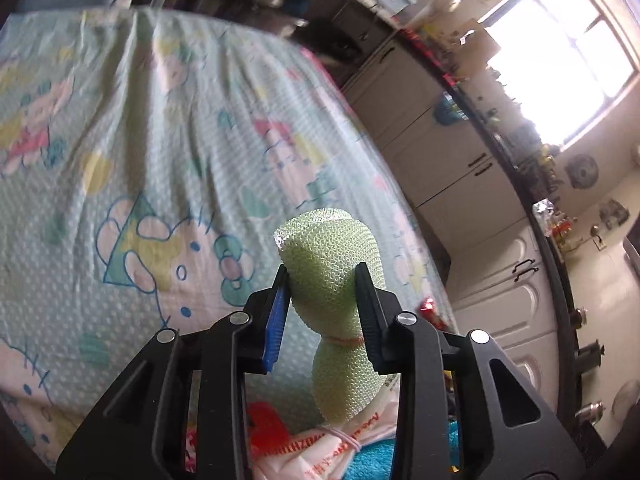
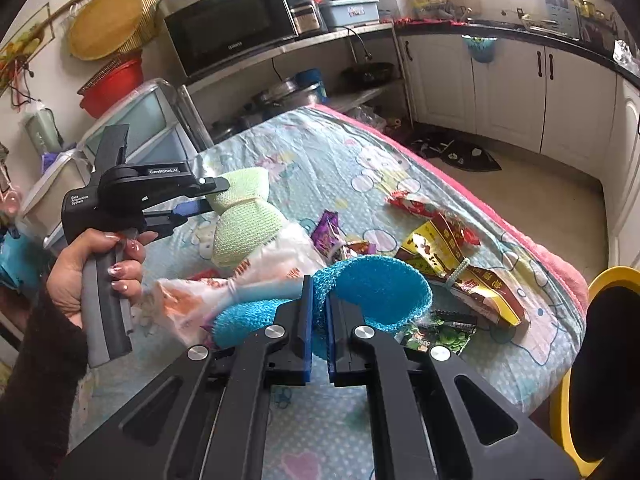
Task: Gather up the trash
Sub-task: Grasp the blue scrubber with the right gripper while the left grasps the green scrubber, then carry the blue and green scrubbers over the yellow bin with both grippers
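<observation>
My left gripper (image 1: 322,280) pinches the green mesh (image 1: 332,256), right gripper (image 2: 319,312) clamps the blue mesh (image 2: 372,284), both just over the table (image 2: 500,260). Probably light, squishy; grab the tied waists.

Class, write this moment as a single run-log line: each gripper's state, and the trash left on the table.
left gripper: shut on green mesh sleeve | right gripper: shut on blue mesh sleeve | snack wrappers: on table

Two foam nets, one green (image 2: 240,216), one blue (image 2: 376,292), one microwave (image 2: 230,36)
</observation>
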Motion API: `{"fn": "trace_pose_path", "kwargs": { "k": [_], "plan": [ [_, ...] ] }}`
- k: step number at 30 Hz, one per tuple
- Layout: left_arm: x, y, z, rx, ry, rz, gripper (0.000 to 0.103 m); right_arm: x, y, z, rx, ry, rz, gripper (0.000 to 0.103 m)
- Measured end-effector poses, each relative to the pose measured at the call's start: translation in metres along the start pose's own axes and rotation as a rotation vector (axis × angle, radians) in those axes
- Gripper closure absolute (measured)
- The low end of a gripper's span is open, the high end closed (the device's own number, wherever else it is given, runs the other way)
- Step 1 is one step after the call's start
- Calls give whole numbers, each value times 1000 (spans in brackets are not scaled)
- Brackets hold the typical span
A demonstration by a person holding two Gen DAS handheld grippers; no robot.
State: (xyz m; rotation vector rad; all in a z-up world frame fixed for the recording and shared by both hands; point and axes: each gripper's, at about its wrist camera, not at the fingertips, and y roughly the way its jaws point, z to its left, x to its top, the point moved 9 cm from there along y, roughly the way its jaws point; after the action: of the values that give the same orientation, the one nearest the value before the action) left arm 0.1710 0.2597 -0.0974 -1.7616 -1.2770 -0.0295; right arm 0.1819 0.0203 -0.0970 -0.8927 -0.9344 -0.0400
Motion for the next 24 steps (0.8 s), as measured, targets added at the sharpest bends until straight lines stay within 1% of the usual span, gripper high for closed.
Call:
{"fn": "trace_pose_path", "kwargs": {
  "k": [5,11,17,24],
  "plan": [
    [5,-32,-23,-22,75,-85,78,4,-15,6,1,-14,-36,98],
    [1,-62,-59,-42,172,-160,78,7,-37,5,-6,-17,-75,98],
    [-10,-78,-89,-64,255,-197,78,14,-56,-3,-23,-10,-112,98],
    [-26,-84,-120,-93,323,-209,78,15,-80,-11,-33,8,-160,98]
  ]
}}
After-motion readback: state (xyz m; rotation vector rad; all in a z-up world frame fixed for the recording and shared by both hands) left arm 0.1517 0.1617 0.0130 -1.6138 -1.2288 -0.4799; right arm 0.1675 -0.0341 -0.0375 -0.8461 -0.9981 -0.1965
